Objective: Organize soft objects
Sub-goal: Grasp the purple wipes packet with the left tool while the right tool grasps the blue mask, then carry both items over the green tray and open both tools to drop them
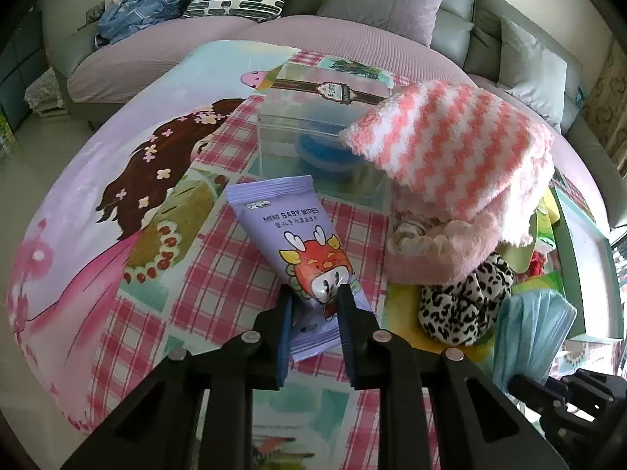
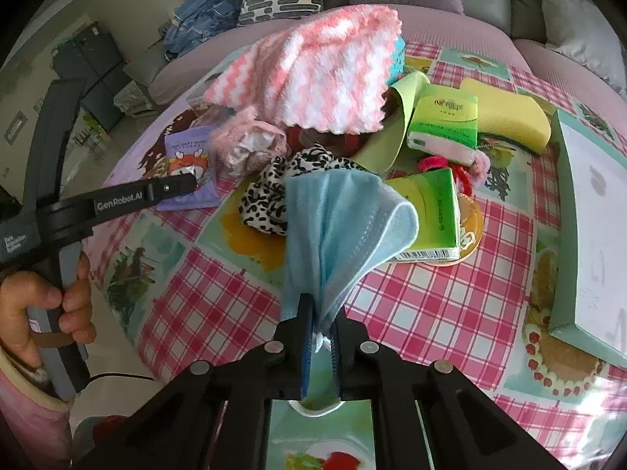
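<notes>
Now gripping two soft items at once beside the clear box (image 1: 309,133), likely bound for it.
Left gripper (image 1: 315,293) clamped on the wipes (image 1: 298,243) low on the pack, front end tilted toward the box, rear end on the tabletop (image 1: 219,282); right gripper (image 2: 321,325) pinched on the mask (image 2: 345,227), bunched at one edge and hanging free, right of the box past the towel (image 1: 450,133) draped over its corner.

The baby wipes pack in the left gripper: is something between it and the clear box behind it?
Nothing visible blocks the way. The baby wipes pack, held by the left gripper, points toward the clear box. The pink striped cloth overhangs only the box's right side.
</notes>
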{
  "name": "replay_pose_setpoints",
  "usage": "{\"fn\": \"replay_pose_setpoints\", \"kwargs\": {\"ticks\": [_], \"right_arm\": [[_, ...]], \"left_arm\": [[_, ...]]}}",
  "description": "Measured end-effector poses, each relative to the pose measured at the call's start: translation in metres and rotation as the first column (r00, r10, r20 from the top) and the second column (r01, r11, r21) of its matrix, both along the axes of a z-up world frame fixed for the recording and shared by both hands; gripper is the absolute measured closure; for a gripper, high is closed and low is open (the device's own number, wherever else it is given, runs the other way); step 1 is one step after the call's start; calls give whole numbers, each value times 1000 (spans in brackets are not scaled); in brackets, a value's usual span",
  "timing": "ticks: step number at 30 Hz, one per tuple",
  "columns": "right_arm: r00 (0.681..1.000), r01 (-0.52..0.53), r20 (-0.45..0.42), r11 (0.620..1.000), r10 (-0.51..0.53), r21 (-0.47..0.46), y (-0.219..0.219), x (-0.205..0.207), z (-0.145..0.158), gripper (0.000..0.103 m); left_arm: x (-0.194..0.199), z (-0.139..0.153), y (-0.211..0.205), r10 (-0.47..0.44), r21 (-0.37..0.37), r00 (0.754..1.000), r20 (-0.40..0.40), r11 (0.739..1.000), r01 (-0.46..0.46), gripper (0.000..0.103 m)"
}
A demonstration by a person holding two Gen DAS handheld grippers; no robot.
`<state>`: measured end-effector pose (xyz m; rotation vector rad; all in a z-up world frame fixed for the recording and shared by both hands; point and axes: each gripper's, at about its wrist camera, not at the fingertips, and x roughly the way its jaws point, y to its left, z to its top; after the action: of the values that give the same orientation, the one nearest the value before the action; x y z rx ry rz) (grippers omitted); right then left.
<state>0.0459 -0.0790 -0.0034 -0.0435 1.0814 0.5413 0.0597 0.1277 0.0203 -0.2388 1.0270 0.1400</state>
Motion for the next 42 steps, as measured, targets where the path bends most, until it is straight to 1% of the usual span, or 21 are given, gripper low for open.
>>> {"fn": "replay_pose_setpoints", "kwargs": {"ticks": [6, 12, 14, 15, 16, 18, 21, 23, 25, 27, 28, 30, 31, 32, 33, 34, 39, 42], "right_arm": [[1000, -1, 31, 1000, 0, 30, -8, -7, 17, 95], [997, 14, 68, 997, -18, 70, -28, -16, 40, 95], [996, 25, 81, 996, -32, 84, -37, -18, 50, 95], [995, 34, 89, 995, -42, 90, -43, -18, 53, 95], [994, 43, 96, 994, -53, 97, -48, -19, 58, 95], [991, 72, 107, 991, -84, 110, -62, -18, 65, 95], [981, 136, 125, 984, -150, 113, -86, -15, 74, 95], [969, 189, 138, 976, -202, 105, -105, -11, 78, 95], [954, 245, 154, 965, -257, 90, -126, -8, 81, 95], [935, 309, 161, 949, -316, 69, -151, -2, 83, 95], [928, 331, 161, 942, -337, 63, -162, -1, 83, 95], [907, 385, 164, 922, -387, 49, -187, 2, 84, 95], [896, 410, 167, 911, -410, 38, -198, 4, 84, 95], [889, 427, 170, 904, -426, 31, -207, 5, 83, 95], [877, 452, 171, 892, -449, 24, -219, 7, 83, 95], [870, 467, 170, 884, -464, 20, -228, 7, 82, 95], [834, 533, 170, 846, -526, 0, -270, 8, 77, 95], [819, 560, 163, 829, -551, -12, -288, 14, 71, 95]], "left_arm": [[-16, 19, -2, 1, 4, 999, 36, 1000, -2, 83], [-32, 60, -10, -19, 25, 993, 119, 1000, 16, 84], [-34, 79, -19, -46, 39, 985, 164, 998, 40, 84], [-33, 85, -23, -55, 44, 983, 176, 998, 48, 84], [-32, 95, -31, -80, 53, 977, 200, 996, 70, 84], [-29, 106, -43, -119, 63, 966, 228, 992, 107, 84], [-19, 120, -70, -203, 80, 943, 264, 979, 189, 84], [-8, 125, -94, -269, 88, 923, 274, 963, 254, 84], [2, 129, -123, -346, 103, 893, 288, 938, 330, 84], [7, 132, -146, -400, 114, 867, 298, 916, 384, 84], [11, 133, -163, -440, 117, 845, 303, 897, 425, 84], [16, 135, -185, -482, 120, 821, 307, 875, 469, 84], [21, 134, -201, -511, 119, 803, 306, 858, 500, 84], [24, 134, -212, -529, 118, 792, 304, 846, 520, 84], [28, 132, -227, -557, 117, 774, 301, 827, 550, 84], [30, 130, -232, -571, 116, 766, 296, 818, 564, 84], [43, 115, -293, -661, 136, 705, 256, 747, 651, 84], [50, 104, -316, -693, 145, 684, 227, 718, 680, 84]]}}
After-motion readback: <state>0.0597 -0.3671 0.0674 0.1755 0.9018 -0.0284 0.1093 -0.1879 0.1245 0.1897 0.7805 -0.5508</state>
